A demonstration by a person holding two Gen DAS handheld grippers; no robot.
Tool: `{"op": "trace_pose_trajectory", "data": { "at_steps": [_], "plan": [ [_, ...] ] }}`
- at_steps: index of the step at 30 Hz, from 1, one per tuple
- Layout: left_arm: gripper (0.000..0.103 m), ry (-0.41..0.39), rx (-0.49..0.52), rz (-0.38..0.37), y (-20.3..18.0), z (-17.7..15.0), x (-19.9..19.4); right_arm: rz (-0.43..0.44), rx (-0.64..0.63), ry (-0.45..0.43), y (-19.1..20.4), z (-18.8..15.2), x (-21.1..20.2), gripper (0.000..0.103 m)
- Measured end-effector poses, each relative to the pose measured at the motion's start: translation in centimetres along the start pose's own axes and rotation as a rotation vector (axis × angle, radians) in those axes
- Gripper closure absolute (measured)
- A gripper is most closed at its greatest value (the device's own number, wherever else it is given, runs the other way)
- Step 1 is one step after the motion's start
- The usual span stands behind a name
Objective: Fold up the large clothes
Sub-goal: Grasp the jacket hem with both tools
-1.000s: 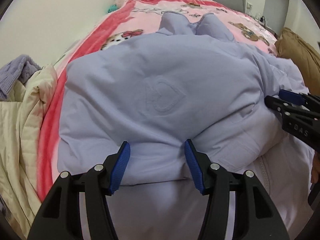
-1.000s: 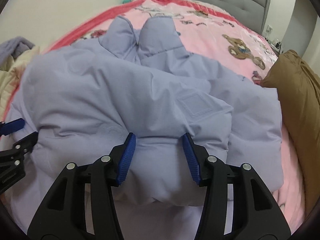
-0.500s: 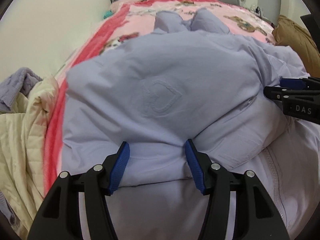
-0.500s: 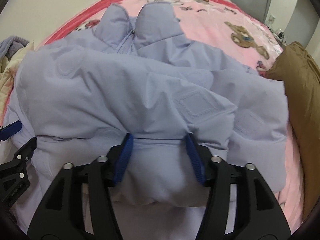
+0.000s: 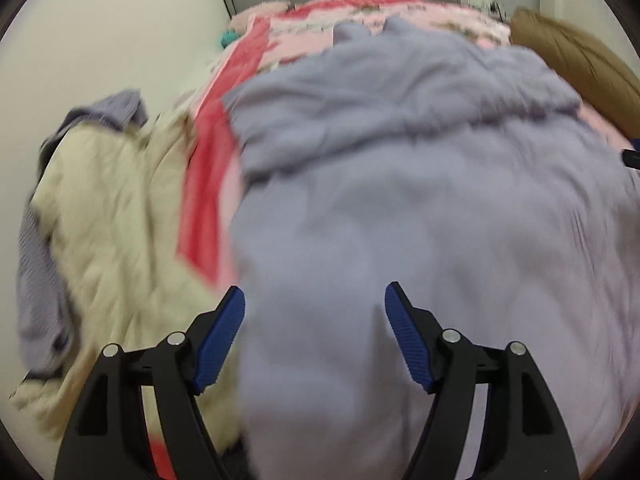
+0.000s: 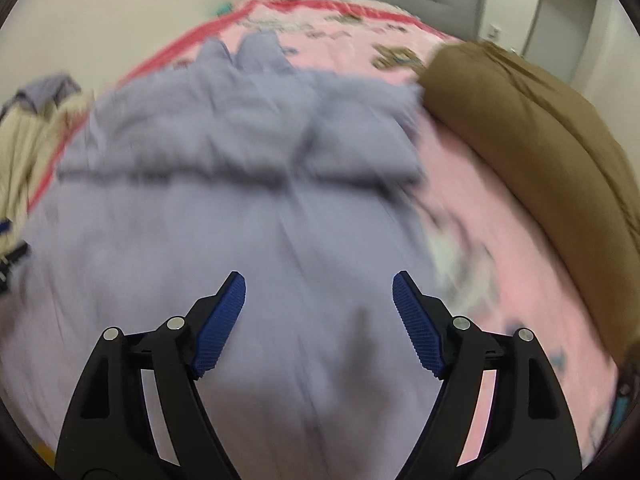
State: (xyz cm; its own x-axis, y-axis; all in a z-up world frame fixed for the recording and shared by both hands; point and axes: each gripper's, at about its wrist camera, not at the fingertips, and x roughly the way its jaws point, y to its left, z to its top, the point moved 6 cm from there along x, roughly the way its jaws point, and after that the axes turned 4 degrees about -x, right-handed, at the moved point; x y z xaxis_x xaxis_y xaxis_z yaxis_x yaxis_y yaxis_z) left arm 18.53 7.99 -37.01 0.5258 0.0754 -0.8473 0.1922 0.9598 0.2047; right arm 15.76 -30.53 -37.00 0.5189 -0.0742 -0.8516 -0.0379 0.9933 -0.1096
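The left gripper (image 5: 314,320) and right gripper (image 6: 319,308) both hang with jaws spread wide, grasping nothing, above the lavender puffer jacket (image 6: 240,220), which lies spread on the pink blanket (image 6: 500,240) between a cream quilt (image 5: 120,220) and a brown pillow (image 6: 540,140)

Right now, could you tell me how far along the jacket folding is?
Done: the lavender jacket lies on the pink blanket with its upper part doubled over. In hand: nothing; the left gripper and right gripper are open. Left: probably more folds.
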Motion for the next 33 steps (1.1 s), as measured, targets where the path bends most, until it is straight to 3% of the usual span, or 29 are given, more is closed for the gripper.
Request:
{"op": "trace_pose_trajectory", "data": {
  "at_steps": [5,11,14,17,20,24,26,28,33],
  "plan": [
    [0.025,0.046,0.018,-0.065,0.8,-5.2,-4.0,-0.011,-0.069,0.126,0.2,-8.1,-4.0,0.030],
    [0.023,0.145,0.207,-0.129,-1.9,-12.6,-7.8,0.025,-0.177,0.264,1.9,-16.2,-7.9,0.029],
    [0.023,0.155,0.287,-0.111,-2.7,-15.2,-8.6,-0.051,-0.215,0.288,1.5,-18.6,-8.2,0.029],
    [0.023,0.200,0.301,-0.066,-2.0,-17.2,-7.1,-0.150,-0.199,0.311,-0.2,-19.9,-7.1,0.031],
    [0.023,0.254,0.295,-0.011,-0.3,-18.4,-5.0,-0.211,-0.122,0.304,-2.5,-19.2,-5.9,0.036],
    [0.028,0.260,0.224,-0.054,0.9,-17.6,-4.6,-0.169,-0.039,0.276,-3.6,-17.8,-4.6,0.041],
    [0.045,0.293,0.187,-0.106,0.7,-17.3,-4.6,-0.128,-0.036,0.291,-3.1,-17.4,-3.7,0.053],
    [0.055,0.332,0.149,-0.150,0.3,-17.2,-4.6,-0.116,-0.006,0.308,-2.9,-17.5,-3.1,0.054],
    [0.055,0.367,0.101,-0.162,0.2,-17.4,-4.0,-0.081,0.060,0.330,-2.9,-17.6,-2.4,0.053]
  ]
}}
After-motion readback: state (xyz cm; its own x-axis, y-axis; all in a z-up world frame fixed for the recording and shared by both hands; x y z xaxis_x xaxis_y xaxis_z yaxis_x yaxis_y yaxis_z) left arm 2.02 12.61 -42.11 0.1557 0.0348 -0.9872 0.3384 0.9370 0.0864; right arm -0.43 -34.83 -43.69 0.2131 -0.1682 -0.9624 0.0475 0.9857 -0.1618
